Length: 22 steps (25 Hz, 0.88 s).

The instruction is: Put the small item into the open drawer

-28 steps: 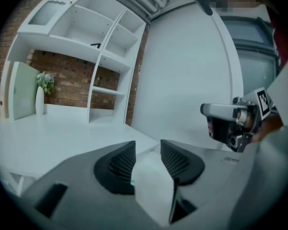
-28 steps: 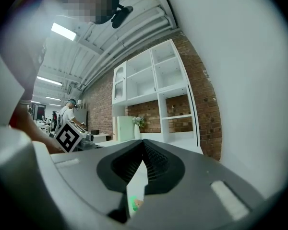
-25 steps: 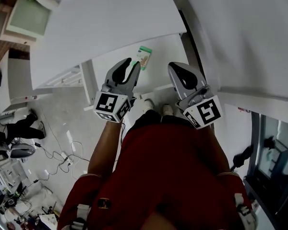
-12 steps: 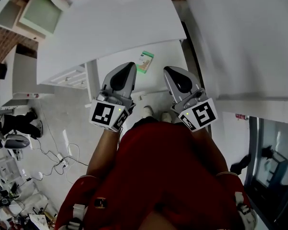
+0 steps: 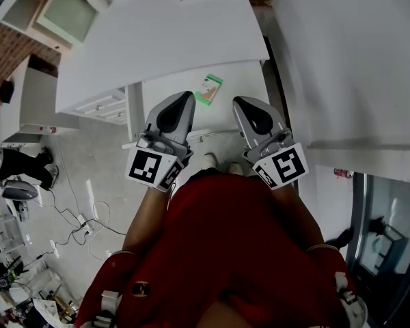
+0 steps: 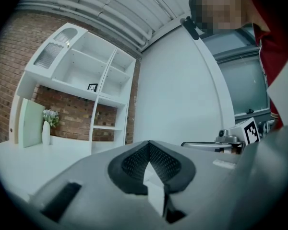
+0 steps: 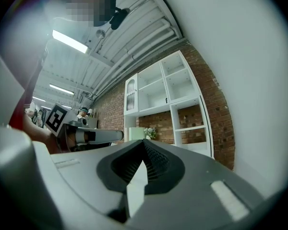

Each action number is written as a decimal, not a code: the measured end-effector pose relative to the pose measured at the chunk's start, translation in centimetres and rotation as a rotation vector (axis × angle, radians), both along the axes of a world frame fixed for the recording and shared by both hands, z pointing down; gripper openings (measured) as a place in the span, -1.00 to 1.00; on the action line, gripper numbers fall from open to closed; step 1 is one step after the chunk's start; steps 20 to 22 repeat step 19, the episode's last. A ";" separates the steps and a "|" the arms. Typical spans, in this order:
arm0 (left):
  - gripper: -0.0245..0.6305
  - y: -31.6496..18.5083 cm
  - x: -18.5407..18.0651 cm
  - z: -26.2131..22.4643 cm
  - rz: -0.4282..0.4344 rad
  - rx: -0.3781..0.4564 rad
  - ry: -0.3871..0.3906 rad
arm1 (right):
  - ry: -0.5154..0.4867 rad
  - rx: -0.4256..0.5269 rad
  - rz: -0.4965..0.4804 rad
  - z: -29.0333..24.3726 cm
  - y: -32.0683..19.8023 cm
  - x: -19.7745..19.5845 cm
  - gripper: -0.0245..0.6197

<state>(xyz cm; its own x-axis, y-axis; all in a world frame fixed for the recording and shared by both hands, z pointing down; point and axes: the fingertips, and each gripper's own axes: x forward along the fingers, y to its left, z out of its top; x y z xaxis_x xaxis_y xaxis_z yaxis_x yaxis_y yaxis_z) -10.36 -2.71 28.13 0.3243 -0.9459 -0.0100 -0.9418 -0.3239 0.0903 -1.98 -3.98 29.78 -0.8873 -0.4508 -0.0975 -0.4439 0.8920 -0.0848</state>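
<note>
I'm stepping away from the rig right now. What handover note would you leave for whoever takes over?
Left gripper: shut, empty.
Right gripper: shut, empty.
Both are held above the open drawer.
The small green-and-white packet lies on the drawer floor, clear of both grippers.
Done: the item appears to be in the drawer.
Left: nothing of the placing; the drawer stands open.

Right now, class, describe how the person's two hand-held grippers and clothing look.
The left hand-held gripper and right hand-held gripper are grey tapered shells with dark ribbed pads. Each carries a white cube with black square markers. The person wears a red top.
</note>
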 end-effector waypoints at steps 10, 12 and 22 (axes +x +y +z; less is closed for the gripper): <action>-0.91 0.4 -0.5 0.2 -0.006 -0.009 0.000 | -0.003 -0.003 0.025 -0.1 0.0 0.4 -0.89; -0.91 0.5 -0.4 0.4 -0.006 -0.011 0.002 | -0.002 -0.003 0.030 0.0 -0.1 0.6 -0.89; -0.91 0.3 -0.9 1.1 -0.004 -0.021 0.005 | 0.003 -0.001 0.034 0.2 -0.3 0.3 -0.89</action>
